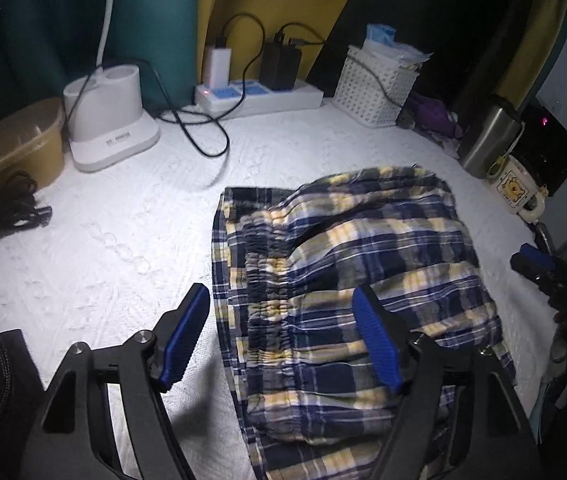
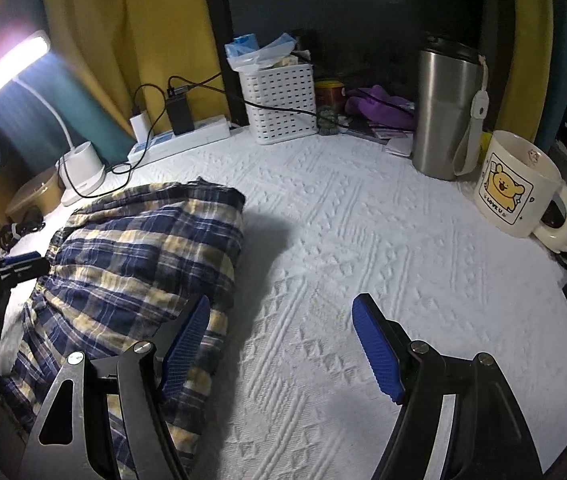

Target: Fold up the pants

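One pants (image 1: 347, 280) — two gaping claws (image 1: 283, 340); (image 2: 283, 344)

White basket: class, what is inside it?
The white basket holds blue and clear plastic packets poking above its rim; anything lower is hidden by its walls.

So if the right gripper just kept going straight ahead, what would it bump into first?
Probably nothing soon: ahead of the right gripper lies bare white textured tablecloth. Farther on stands the white perforated plastic basket, though depth is hard to judge.
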The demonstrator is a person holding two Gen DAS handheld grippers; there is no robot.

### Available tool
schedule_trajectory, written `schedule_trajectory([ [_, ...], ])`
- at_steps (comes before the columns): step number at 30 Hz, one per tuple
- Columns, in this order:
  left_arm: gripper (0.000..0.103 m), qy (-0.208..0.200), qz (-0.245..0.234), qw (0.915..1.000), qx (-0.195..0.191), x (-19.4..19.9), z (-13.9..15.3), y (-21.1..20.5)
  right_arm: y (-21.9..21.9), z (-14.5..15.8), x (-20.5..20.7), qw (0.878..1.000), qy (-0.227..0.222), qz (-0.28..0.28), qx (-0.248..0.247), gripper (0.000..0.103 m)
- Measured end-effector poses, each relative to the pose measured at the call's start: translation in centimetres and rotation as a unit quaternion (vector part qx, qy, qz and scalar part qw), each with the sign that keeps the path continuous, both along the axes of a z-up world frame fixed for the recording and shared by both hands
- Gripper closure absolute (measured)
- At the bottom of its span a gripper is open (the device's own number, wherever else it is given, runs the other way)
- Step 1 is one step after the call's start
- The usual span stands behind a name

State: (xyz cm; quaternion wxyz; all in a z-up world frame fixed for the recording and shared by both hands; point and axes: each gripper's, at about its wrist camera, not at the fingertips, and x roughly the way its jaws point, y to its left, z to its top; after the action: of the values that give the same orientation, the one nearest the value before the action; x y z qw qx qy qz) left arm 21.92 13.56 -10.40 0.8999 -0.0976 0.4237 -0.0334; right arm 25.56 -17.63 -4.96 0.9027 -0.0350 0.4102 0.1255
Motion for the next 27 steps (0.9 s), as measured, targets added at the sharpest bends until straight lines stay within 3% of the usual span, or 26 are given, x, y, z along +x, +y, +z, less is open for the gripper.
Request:
schedule_trajectory([
  [4,0.028,0.032,0.001,0.9994,-0.009,0.7,-1.3,0.4,-0.6,-0.5,0.8,1.000,0.008,-0.004,0.008,0.028],
  [7,0.020,0.041,-0.006,0.9990,-0.019,1.0,-1.8,0.3,-0.7,-1.1,1.6,1.000,0.015,-0.004,0.011,0.028],
  [9,0.012,0.044,-0.012,0.9989,-0.009,1.3,-1.8,-0.4,-0.5,-1.4,2.0,1.000,0.018,-0.001,0.013,0.027],
  [11,0.010,0.051,-0.015,0.9986,0.002,1.6,-1.9,-1.0,-0.2,-1.7,2.4,1.000,0.022,0.004,0.016,0.026],
  [17,0.011,0.047,-0.069,0.9954,-0.047,2.0,-1.9,-2.8,0.5,-2.3,2.9,0.999,0.028,0.016,0.017,0.024],
  [22,0.016,0.034,-0.073,0.9964,-0.027,2.3,-2.2,-3.2,1.1,-2.8,3.2,0.999,0.032,0.029,0.020,0.024],
  [26,0.023,0.025,-0.076,0.9967,-0.009,2.8,-2.4,-3.3,1.8,-3.0,3.4,0.997,0.036,0.048,0.038,0.006],
  [27,0.027,0.022,-0.077,0.9968,-0.003,2.8,-2.4,-3.3,2.0,-3.0,3.5,0.997,0.037,0.053,0.045,0.006],
])
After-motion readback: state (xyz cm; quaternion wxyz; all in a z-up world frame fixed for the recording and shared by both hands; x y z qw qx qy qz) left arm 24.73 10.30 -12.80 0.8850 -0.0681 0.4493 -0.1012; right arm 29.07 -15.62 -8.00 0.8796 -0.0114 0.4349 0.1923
